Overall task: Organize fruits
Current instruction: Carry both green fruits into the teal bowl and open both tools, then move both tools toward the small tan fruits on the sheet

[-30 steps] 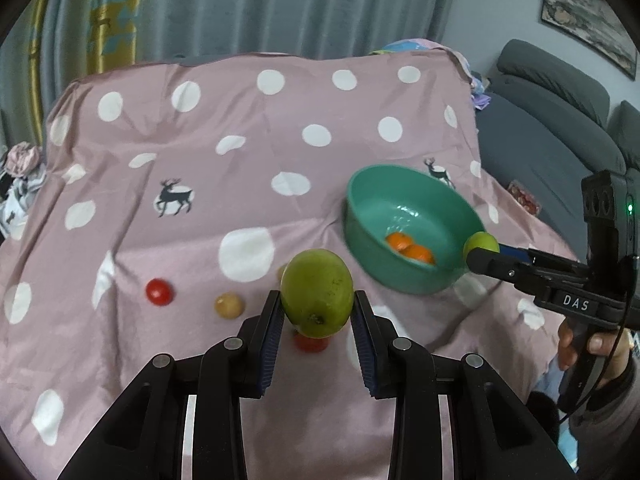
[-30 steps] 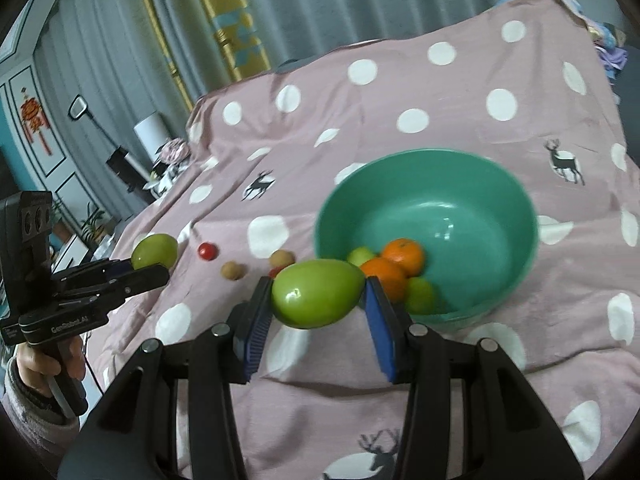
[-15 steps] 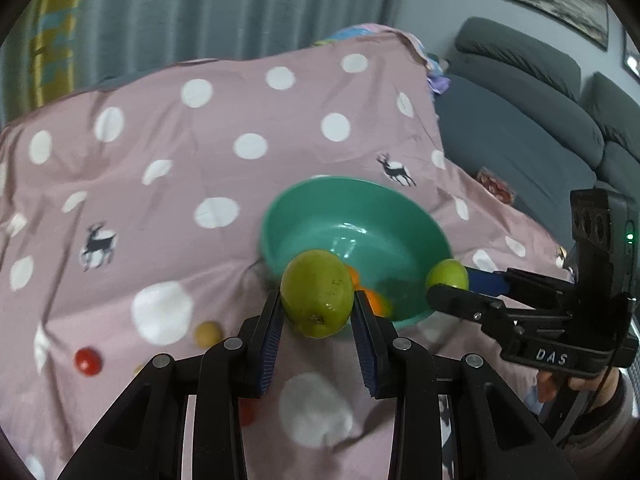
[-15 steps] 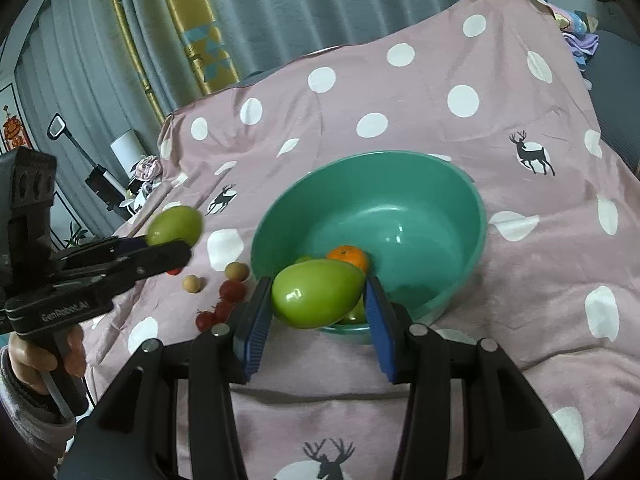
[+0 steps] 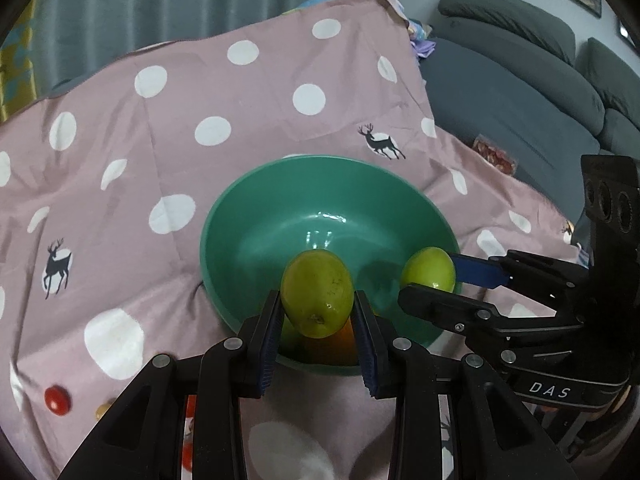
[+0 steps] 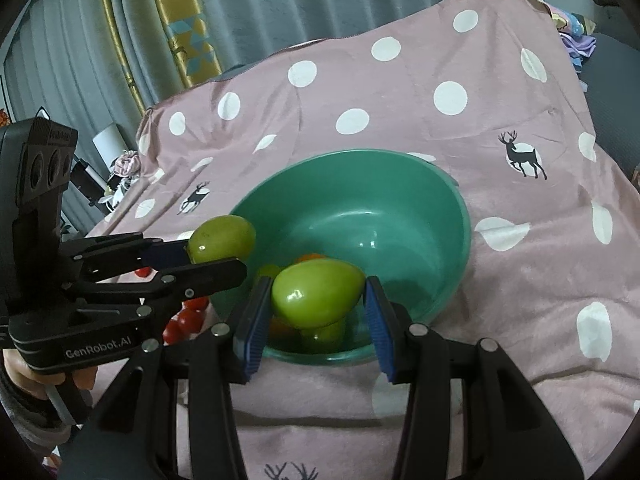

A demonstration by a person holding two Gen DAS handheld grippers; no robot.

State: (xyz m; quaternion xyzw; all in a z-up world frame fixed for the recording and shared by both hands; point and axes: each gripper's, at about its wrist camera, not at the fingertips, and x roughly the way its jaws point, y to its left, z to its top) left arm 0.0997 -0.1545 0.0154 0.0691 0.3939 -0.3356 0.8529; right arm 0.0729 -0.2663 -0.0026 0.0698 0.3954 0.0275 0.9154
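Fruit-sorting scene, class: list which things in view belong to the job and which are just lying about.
Part of the job:
- left gripper, holding a green fruit
- right gripper, holding another green fruit
- green bowl with an orange inside
- red tomatoes on the cloth

Just lying about:
- spotted cloth
- sofa
- curtains

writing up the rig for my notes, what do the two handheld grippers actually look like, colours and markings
Both are matte black, with jointed bars and silver rivets leading to flat fingers faced with ribbed blue pads. The left gripper reads "GenRobot.AI" in grey and has a block with three round holes on top. The right gripper reads "DAS" in white and has the same block. A bare hand grips the left handle.
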